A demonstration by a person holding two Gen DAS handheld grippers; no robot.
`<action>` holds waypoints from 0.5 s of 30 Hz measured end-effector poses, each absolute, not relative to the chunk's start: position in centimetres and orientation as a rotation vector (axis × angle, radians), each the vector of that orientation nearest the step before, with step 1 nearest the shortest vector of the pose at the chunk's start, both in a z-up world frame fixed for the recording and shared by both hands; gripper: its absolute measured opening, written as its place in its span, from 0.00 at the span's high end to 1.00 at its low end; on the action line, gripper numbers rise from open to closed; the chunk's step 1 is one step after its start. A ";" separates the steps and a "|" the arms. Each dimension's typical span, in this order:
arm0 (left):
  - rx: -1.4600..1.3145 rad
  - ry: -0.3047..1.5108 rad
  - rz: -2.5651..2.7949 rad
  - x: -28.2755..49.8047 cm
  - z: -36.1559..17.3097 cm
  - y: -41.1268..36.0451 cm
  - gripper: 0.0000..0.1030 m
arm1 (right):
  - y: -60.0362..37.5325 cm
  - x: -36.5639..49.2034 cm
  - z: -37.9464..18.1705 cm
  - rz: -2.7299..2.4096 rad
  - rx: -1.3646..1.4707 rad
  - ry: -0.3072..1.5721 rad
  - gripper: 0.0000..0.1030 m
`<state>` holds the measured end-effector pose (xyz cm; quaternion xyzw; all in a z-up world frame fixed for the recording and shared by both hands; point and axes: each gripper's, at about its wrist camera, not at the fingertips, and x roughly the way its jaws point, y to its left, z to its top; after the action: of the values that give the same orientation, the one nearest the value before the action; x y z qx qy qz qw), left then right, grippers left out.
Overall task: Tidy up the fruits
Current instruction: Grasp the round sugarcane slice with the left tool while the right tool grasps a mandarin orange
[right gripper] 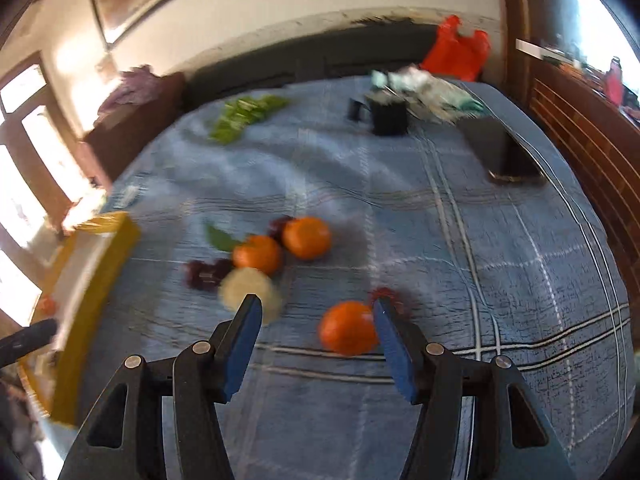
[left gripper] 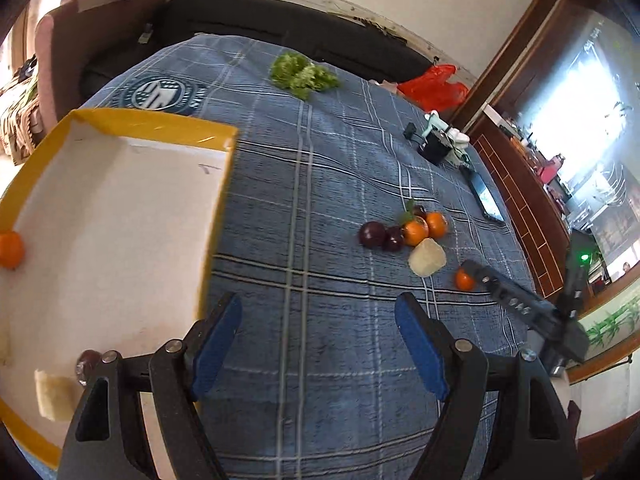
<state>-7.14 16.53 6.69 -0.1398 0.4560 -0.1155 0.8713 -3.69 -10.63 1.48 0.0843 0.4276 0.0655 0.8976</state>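
Two tools, both spread apart and holding nothing: my left tool hangs beside the yellow box, where one orange sits; my right tool hovers at a lone orange on the worktop, near the fruit cluster.
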 end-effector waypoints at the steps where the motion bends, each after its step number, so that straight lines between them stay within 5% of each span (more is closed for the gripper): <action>1: -0.284 0.955 -0.243 -6.9 6.6 16.1 0.24 | -10.8 -3.5 0.9 0.124 0.175 0.895 0.39; 7: -0.231 0.943 -0.332 -5.4 5.8 11.7 0.25 | -11.9 -2.8 -0.9 0.117 0.190 0.912 0.42; 10: -0.191 0.942 -0.372 -4.2 5.0 8.8 0.32 | -11.6 -2.9 -1.1 0.133 0.174 0.911 0.63; 15: -0.080 0.925 -0.419 -2.7 4.0 4.4 0.40 | -12.3 -3.8 -0.6 0.129 0.218 0.871 0.63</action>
<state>-2.66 4.38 4.03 -0.0385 0.4426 -0.2007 0.8731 -3.79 -12.29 -0.56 0.1055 0.4206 0.0622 0.8989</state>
